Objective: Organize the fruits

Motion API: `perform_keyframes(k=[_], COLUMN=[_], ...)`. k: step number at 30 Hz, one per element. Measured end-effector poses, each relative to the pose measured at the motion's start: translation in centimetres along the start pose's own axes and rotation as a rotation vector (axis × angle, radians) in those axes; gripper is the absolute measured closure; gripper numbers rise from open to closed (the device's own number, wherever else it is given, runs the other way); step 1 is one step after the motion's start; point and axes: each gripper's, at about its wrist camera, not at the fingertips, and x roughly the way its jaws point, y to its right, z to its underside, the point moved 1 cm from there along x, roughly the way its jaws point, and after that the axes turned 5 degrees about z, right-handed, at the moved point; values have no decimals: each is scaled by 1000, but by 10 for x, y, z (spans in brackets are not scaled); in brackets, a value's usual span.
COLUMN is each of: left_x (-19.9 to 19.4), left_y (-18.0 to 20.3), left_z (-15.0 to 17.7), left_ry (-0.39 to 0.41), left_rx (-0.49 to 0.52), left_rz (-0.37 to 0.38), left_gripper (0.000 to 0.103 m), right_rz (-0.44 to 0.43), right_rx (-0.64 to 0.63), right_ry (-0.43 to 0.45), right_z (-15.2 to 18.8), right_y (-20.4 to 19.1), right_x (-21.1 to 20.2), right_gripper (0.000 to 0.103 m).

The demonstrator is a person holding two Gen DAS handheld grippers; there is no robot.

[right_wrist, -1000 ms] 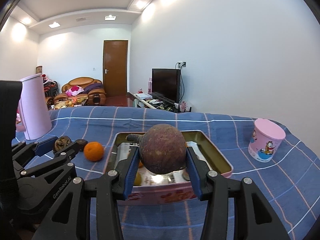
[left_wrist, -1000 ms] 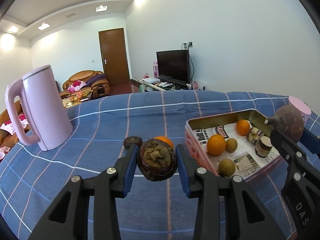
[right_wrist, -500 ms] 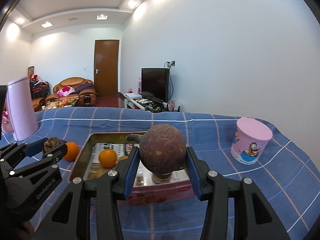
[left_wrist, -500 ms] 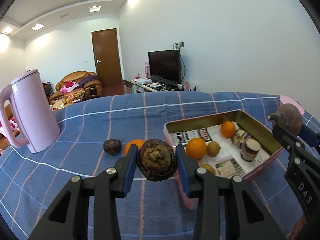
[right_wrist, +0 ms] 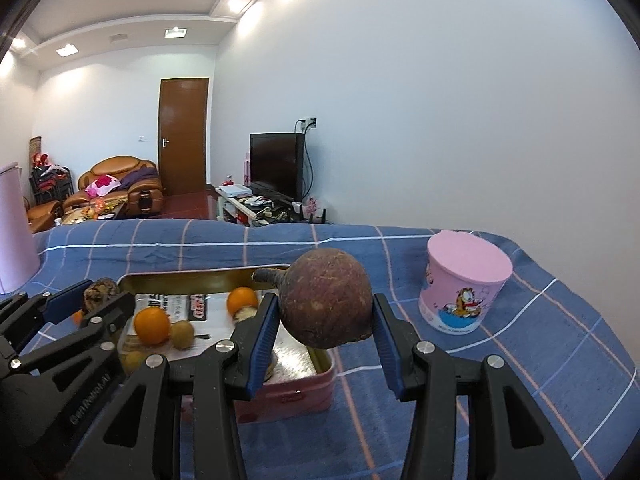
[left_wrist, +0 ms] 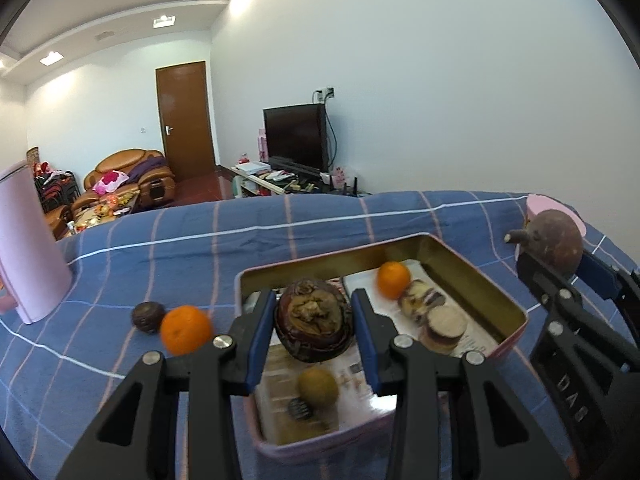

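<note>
In the left wrist view, a blue checked cloth (left_wrist: 320, 224) is spread over the table, with a door, sofa and television behind. The left gripper (left_wrist: 314, 322) is clamped on a dark mangosteen (left_wrist: 313, 326) above the tin (left_wrist: 492, 280), where oranges and small fruits are seen. An orange (left_wrist: 186, 329) and a dark fruit (left_wrist: 147, 317) lie beside the tin; a pink kettle (left_wrist: 28, 248) stands at left.

In the right wrist view, the right gripper (right_wrist: 325, 314) is closed on a round brown fruit (right_wrist: 326, 298) over the tin's right end. Only here is the pink cup (right_wrist: 464, 284) shown whole.
</note>
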Motion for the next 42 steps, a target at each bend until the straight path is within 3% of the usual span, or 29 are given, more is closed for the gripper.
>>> perform_keyframes(k=[8, 15, 23, 27, 36, 42], left_x=[25, 40, 51, 52, 50, 47], left_y=[7, 4, -5, -12, -14, -18], left_z=[-8, -10, -8, -5, -4, -4], left_ry=[-59, -109, -155, -163, -163, -158], left_rx=[-36, -73, -135, -172, -179, -191], left_rz=[49, 78, 96, 102, 102, 106], left_gripper=[63, 63, 63, 63, 63, 63], right_rz=[43, -11, -107, -240, -401, -454], right_rx=[-39, -39, -42, -14, 57, 85], right_ry=[15, -28, -106, -175, -267, -260], right_z=[-8, -12, -13, -12, -5, -2], right_y=[-5, -9, -14, -11, -8, -9], right_x=[14, 31, 51, 66, 83, 80], right_gripper=[54, 54, 54, 54, 54, 54])
